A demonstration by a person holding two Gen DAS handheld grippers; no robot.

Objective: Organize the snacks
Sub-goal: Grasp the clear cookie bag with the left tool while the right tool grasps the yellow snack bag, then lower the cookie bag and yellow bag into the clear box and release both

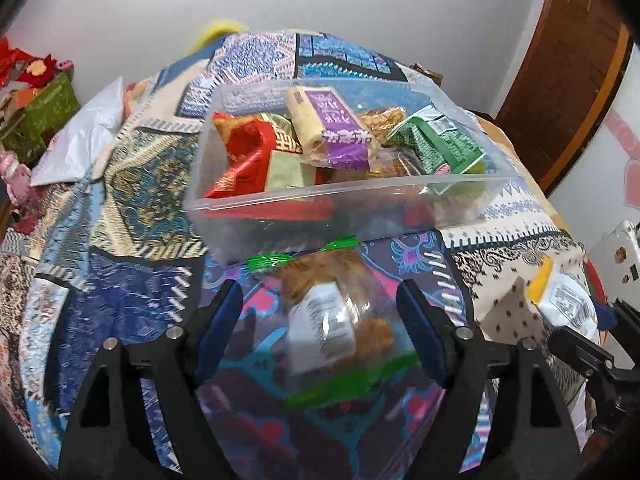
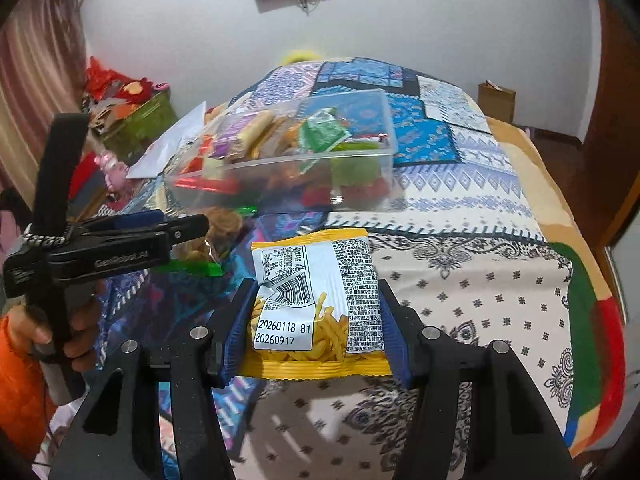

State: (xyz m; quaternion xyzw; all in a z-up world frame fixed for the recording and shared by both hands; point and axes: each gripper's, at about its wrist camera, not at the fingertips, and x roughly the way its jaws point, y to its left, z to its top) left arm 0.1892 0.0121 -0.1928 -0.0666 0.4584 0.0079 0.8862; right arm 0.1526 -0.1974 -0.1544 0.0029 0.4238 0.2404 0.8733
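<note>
A clear plastic bin (image 1: pixel 340 196) (image 2: pixel 360 160) holds several wrapped snacks, among them a purple bar (image 1: pixel 340 124), a red pack (image 1: pixel 244 156) and a green pack (image 1: pixel 436 140). My left gripper (image 1: pixel 320 316) is open, its blue pads on either side of a clear green-edged snack bag (image 1: pixel 328 312) lying on the cloth just before the bin. My right gripper (image 2: pixel 316 320) is shut on a yellow and white fries packet (image 2: pixel 316 300), held above the cloth to the right of the left gripper (image 2: pixel 160 240).
A patterned patchwork cloth (image 2: pixel 460 280) covers the table. A white bag (image 1: pixel 84 140) lies at the far left. A green box with red items (image 2: pixel 132 120) stands beyond the left edge. A brown box (image 2: pixel 496 100) sits by the wall.
</note>
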